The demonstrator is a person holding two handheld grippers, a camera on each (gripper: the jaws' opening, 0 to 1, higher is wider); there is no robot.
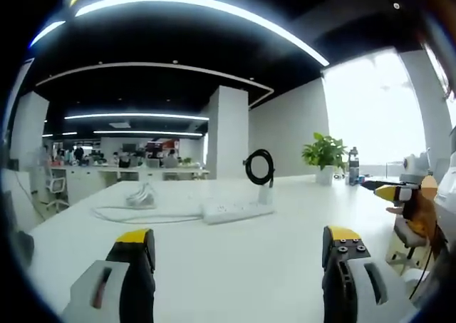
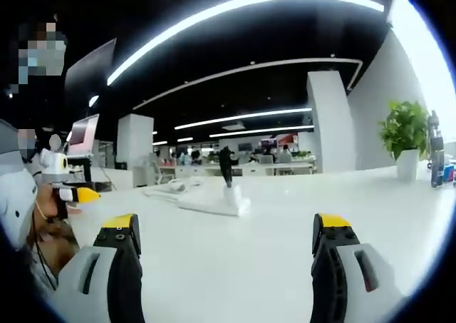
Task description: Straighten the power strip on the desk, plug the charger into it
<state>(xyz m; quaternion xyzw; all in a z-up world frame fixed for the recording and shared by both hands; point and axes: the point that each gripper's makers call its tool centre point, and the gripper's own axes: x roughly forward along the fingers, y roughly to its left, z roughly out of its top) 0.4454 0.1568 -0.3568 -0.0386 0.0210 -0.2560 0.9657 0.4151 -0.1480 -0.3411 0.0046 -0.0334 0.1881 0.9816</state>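
Note:
A white power strip [image 1: 236, 211] lies on the white desk [image 1: 214, 266], its white cord [image 1: 135, 212] trailing off to the left toward a bundled end. A white charger [image 1: 266, 193] with a coiled black cable [image 1: 259, 167] stands at the strip's right end. In the right gripper view the same power strip [image 2: 211, 204] lies ahead with the charger [image 2: 230, 192] upright on it. My left gripper [image 1: 239, 248] is open, well short of the strip, holding nothing. My right gripper [image 2: 224, 237] is open too, also short of the strip.
A potted green plant [image 1: 324, 155] and a bottle [image 1: 353, 166] stand at the desk's far right. A duck-shaped toy [image 1: 407, 202] sits near the right edge, and the toy [image 2: 53, 187] appears at left in the right gripper view. Office desks and chairs lie beyond.

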